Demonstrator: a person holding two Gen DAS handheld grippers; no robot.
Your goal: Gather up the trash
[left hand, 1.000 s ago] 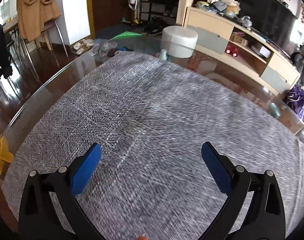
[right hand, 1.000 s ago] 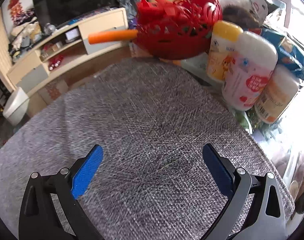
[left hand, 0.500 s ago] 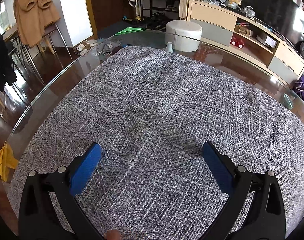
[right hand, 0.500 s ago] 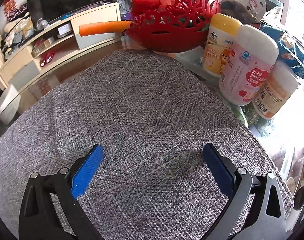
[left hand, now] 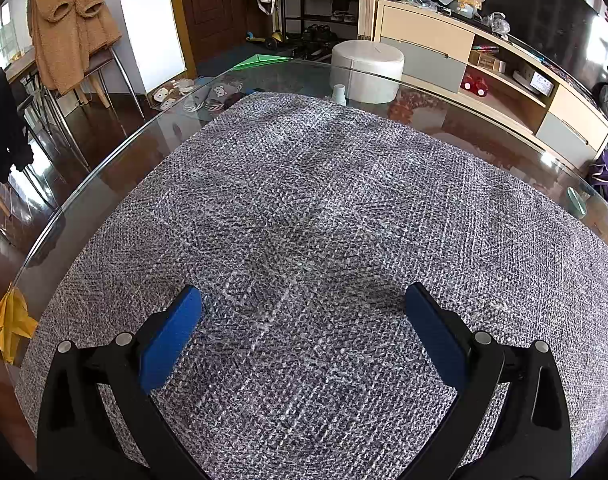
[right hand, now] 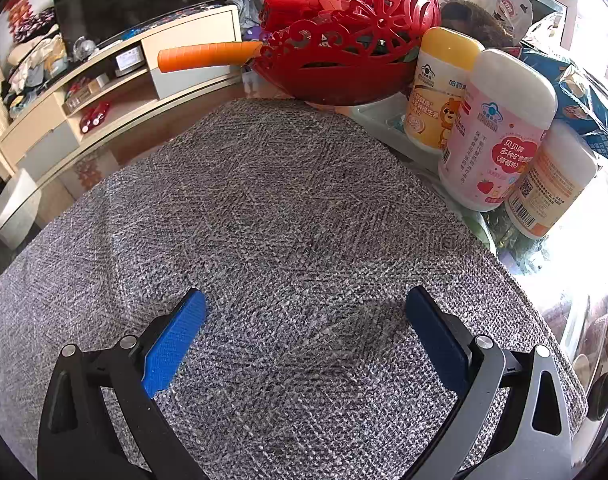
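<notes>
Round glass worktop (left hand: 115,160), draped across the middle with one grey woven cloth (left hand: 324,220), seen from two wrist cameras. Beyond its far edge, on the floor in the left view: one long cream TV cabinet (left hand: 484,64), one white round stool (left hand: 367,70), one chair hung with a tan fleece garment (left hand: 71,28), one flat green paper shape (left hand: 259,60). Just past the cloth's far edge, one small white cap-like object (left hand: 339,94), upright; whether trash, cannot tell. At the worktop's near left rim, one crumpled yellow scrap (left hand: 11,324), hanging below the glass edge, long axis roughly vertical, creased and folded; likeliest trash in sight, well apart from both claws.

In the right view, crowded along the cloth's far and right border: one red openwork basket (right hand: 344,60) with one orange handle (right hand: 207,56) jutting leftward, long axis horizontal; three upright bottles, namely one yellow-capped (right hand: 440,92), one pink-labelled (right hand: 500,132), one orange-labelled (right hand: 552,184), touching side by side; blue snack packets (right hand: 584,112) behind.

Left claw (left hand: 304,304) spread wide, grasping nothing, low over bare cloth. Right claw (right hand: 306,306) likewise spread wide, empty, over bare cloth.
</notes>
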